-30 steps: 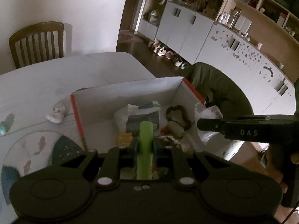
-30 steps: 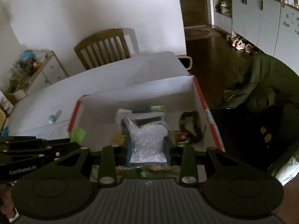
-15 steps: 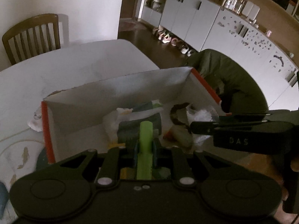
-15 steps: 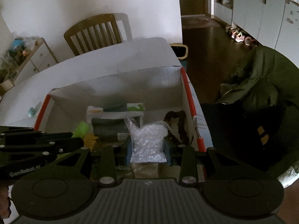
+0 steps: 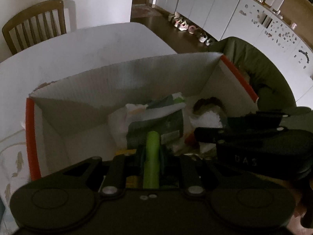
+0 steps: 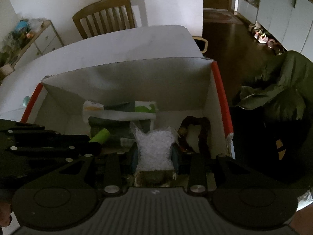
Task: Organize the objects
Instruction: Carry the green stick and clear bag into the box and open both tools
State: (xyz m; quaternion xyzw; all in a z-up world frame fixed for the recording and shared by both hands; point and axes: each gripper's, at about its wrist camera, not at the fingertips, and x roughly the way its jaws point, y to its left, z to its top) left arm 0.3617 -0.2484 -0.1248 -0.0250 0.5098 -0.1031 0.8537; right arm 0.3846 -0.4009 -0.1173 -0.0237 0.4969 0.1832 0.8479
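Observation:
A white cardboard box (image 5: pixel 125 78) with red-orange side edges (image 6: pixel 221 98) stands open on the white table. Inside lie white and green packets (image 6: pixel 117 115) and a dark brown ring (image 6: pixel 203 135). My left gripper (image 5: pixel 151 149) is shut on a bright green stick (image 5: pixel 150 168), which points into the box over the packets. My right gripper (image 6: pixel 154 156) is shut on a clear bag of white granules (image 6: pixel 152 143), held just above the box's near right part. Each gripper shows at the side of the other's view. The green stick (image 6: pixel 99 135) sits left of the bag.
A wooden chair (image 6: pixel 105 17) stands at the table's far side. A dark green jacket (image 6: pixel 283 82) is draped on a seat right of the box. A fish-patterned placemat (image 5: pixel 11 156) lies left of the box. White cabinets (image 5: pixel 215 4) with shoes below line the far wall.
Both grippers have moved forward and down over the box, which now fills more of each view. Both kept their grip on the green stick and the bag.

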